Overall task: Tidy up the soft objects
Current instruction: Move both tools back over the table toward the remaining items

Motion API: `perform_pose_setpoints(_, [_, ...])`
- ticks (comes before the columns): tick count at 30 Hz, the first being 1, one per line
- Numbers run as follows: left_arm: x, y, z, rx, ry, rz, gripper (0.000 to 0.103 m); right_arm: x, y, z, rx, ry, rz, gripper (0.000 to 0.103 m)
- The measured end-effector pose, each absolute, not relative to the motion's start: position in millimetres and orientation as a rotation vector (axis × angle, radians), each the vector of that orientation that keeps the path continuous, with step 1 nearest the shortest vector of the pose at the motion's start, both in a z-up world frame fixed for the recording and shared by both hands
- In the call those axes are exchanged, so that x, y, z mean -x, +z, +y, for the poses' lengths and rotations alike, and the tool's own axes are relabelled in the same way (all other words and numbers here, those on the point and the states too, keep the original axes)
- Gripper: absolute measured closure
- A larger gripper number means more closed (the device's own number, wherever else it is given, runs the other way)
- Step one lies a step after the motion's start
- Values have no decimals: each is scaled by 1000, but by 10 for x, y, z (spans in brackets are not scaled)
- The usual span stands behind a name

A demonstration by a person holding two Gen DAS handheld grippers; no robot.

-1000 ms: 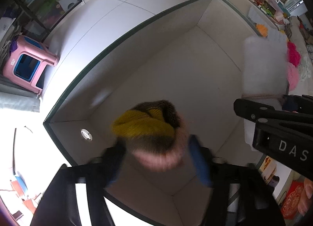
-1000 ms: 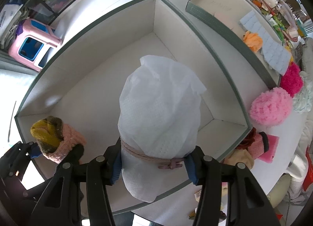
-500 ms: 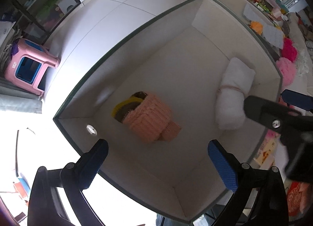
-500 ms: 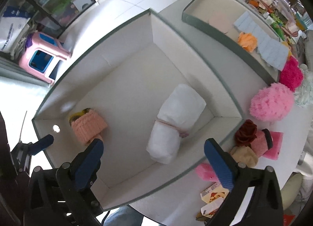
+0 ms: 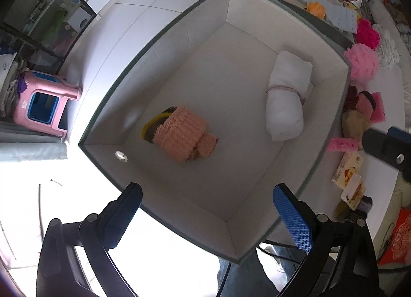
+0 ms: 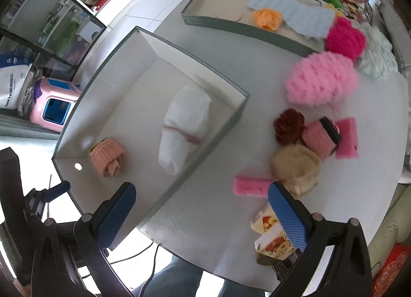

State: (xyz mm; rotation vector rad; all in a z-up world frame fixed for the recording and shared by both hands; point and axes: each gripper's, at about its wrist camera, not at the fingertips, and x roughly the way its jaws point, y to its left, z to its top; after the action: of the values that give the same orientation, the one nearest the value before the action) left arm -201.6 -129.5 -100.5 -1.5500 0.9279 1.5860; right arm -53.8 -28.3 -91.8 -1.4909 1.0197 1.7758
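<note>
Left gripper: my left gripper [image 5: 206, 216] hangs above the near edge of the box [image 5: 164, 32], pointing straight down, jaws spread wide and holding nothing.
Knit roll: the peach knit roll [image 5: 183, 135], with yellow and brown yarn showing at its far end, lies on the box floor ahead of my left fingers, well clear of both pads, near the left corner.
White bundle: the white bundle [image 5: 285, 99], tied round its middle with a pink string, lies on the box floor to the right of the knit roll, apart from it and close to the right wall.
Right gripper: my right gripper [image 6: 201, 217] is released too, jaws wide with nothing between them; it points steeply down over the table [image 6: 205, 199] beside the box's right wall, its left finger over the box's near corner and its right finger over the loose pile.
Right of the box: a flat pink roll [image 6: 250, 186] lies just ahead of my right finger, touching a beige knit piece [image 6: 296, 166]; beyond them sit a dark red knit flower [image 6: 289, 124], a pink-and-black roll [image 6: 321, 136] and a pink sponge [image 6: 348, 137], bunched together.
Further off: a light pink pompom [image 6: 321, 81] and a magenta pompom [image 6: 345, 37] sit near the second tray [image 6: 205, 18].
Count in box: two soft things, one knit roll and one white bundle.
Count of grippers: two, both empty.
Below the table edge: a person's jeans-clad legs [image 6: 174, 279].
</note>
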Motion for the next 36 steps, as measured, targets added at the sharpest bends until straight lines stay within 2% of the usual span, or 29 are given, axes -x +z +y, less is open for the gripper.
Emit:
perform_pose_setpoints(13, [1994,-424,-1609,1495,1698,844,1,443,-904,-586,1522,1804,1126,0])
perform_pose_setpoints(28, [1908,-351,-1747,1507,1765,884,1,430,-964,-639,1510,1820,1172,0])
perform_pose_setpoints(36, [1664,-384,-1431,1445,1686,968,1,263,-950,-583,1464,1811,1182,0])
